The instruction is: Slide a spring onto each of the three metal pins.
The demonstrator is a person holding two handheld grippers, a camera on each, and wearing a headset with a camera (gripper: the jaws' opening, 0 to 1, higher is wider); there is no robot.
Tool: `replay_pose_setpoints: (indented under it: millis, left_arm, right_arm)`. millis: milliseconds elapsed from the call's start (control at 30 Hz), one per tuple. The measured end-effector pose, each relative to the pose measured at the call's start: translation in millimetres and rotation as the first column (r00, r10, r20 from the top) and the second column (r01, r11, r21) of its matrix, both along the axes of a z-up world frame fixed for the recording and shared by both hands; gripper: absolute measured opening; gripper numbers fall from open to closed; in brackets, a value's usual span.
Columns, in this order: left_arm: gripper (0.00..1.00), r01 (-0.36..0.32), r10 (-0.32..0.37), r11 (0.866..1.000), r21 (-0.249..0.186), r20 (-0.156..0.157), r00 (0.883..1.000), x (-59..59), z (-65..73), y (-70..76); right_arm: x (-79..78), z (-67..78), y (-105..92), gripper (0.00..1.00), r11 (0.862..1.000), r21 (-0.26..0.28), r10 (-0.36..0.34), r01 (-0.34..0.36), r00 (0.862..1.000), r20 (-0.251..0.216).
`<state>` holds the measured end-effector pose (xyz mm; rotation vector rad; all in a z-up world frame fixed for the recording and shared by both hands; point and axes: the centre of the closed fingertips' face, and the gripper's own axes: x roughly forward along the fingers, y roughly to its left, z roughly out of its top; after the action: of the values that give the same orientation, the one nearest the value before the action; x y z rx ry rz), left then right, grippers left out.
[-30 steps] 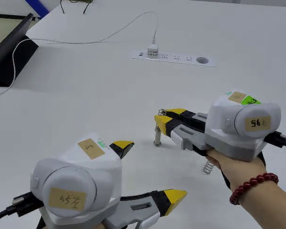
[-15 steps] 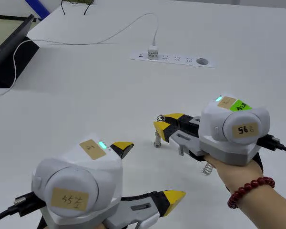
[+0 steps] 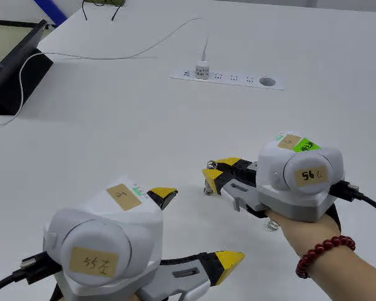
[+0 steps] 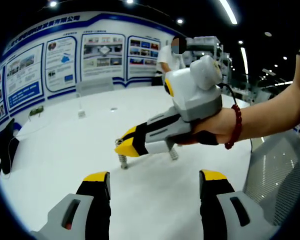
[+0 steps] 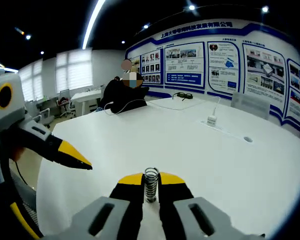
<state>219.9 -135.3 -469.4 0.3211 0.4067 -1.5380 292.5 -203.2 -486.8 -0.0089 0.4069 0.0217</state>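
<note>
My right gripper (image 3: 213, 170) is shut on a small steel spring (image 5: 150, 184), which stands upright between its yellow tips. Directly below those tips a short metal pin (image 3: 208, 187) stands on the white table; in the left gripper view it shows as a ribbed pin (image 4: 123, 161) under the right gripper (image 4: 126, 145). A second coiled piece (image 3: 272, 224) sits on the table under the right hand, and it appears again (image 4: 174, 154) behind that gripper. My left gripper (image 3: 197, 227) hangs open at the near left with nothing between its jaws (image 4: 155, 179).
A white power strip (image 3: 229, 78) with a plugged-in charger and cable lies at the far middle of the table. A black device (image 3: 15, 66) stands at the far left edge. People sit behind the table's far side in the right gripper view.
My right gripper has come down with the spring, closing the gap to the pin beneath it. The left gripper has stayed where it was, open.
</note>
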Motion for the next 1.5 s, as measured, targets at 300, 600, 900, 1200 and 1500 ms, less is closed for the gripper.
replay_pose_setpoints:
  millis: [300,600,900,1200,1500]
  left_arm:
    - [0.74,0.001,-0.001,1.000,-0.011,-0.012,1.000,-0.3,1.5,-1.1]
    - [0.72,0.008,-0.009,1.000,-0.011,-0.016,1.000,-2.1,0.7,-1.7]
    - [0.72,-0.006,0.005,1.000,-0.018,-0.021,1.000,-0.7,1.7,-1.6]
    - [0.72,-0.005,0.005,1.000,-0.012,-0.006,1.000,-1.4,1.7,-1.9]
    - [0.71,0.015,-0.015,1.000,-0.002,0.041,0.999,-5.6,3.5,-4.7]
  right_arm:
    - [-1.7,-9.3,0.0,0.12,1.000,0.002,-0.009,0.009,0.999,-0.034]
    - [-3.5,-14.7,-0.4,0.12,1.000,0.002,-0.009,0.009,0.998,-0.055]
    - [-4.8,-17.5,0.2,0.12,1.000,0.015,-0.014,0.015,0.998,-0.068]
    - [-9.0,0.7,0.0,0.25,0.997,0.067,-0.036,0.039,0.999,-0.041]
    - [-18.9,22.1,-5.3,0.32,0.995,0.082,-0.057,0.058,0.998,-0.018]
